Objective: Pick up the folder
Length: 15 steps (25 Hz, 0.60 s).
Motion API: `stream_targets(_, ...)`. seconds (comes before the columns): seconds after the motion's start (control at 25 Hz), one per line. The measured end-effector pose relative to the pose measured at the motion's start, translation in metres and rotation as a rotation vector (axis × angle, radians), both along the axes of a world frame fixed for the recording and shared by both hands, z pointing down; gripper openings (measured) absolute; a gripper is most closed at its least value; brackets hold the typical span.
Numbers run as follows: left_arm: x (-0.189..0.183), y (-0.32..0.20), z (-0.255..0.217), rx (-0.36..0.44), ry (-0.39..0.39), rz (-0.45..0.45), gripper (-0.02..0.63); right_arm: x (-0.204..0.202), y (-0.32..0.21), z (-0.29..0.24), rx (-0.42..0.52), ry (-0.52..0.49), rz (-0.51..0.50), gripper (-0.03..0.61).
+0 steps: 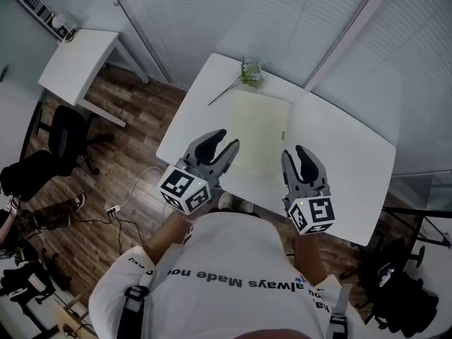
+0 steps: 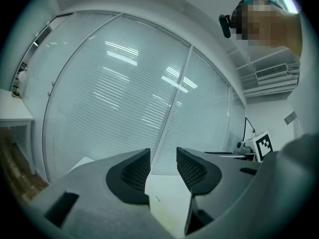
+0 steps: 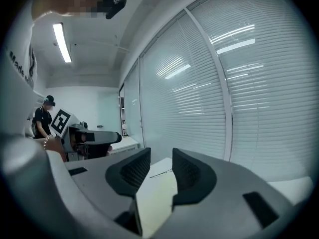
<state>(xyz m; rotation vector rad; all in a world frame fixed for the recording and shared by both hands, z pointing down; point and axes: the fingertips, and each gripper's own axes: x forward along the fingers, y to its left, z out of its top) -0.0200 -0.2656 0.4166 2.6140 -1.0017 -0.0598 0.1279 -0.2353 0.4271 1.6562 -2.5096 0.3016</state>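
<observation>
A pale yellow-green folder [image 1: 260, 134] lies flat in the middle of the white table [image 1: 353, 161]. My left gripper [image 1: 224, 141] hovers over the folder's near left corner and my right gripper [image 1: 294, 152] over its near right corner. Both are open, with nothing between the pads. In the left gripper view the left gripper [image 2: 163, 156] points level at the blinds, with a pale surface showing below the gap; whether it is folder or table I cannot tell. In the right gripper view the right gripper [image 3: 161, 156] frames the folder [image 3: 157, 198], which stretches away beneath it.
A flower sprig [image 1: 248, 75] lies at the folder's far edge. A glass wall with blinds [image 1: 282, 13] runs behind the table. A second white desk [image 1: 78, 62] and a black office chair [image 1: 67, 136] stand at the left, with cables [image 1: 120, 207] on the wooden floor. A person [image 3: 42, 118] stands in the background.
</observation>
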Motion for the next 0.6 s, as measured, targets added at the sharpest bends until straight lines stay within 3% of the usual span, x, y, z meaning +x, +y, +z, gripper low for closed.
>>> stream_targets(0.6, 0.004, -0.024, 0.102, -0.168, -0.093, -0.027, 0.212, 0.011, -0.027, 0.091, -0.147, 0.001, -0.028, 0.225)
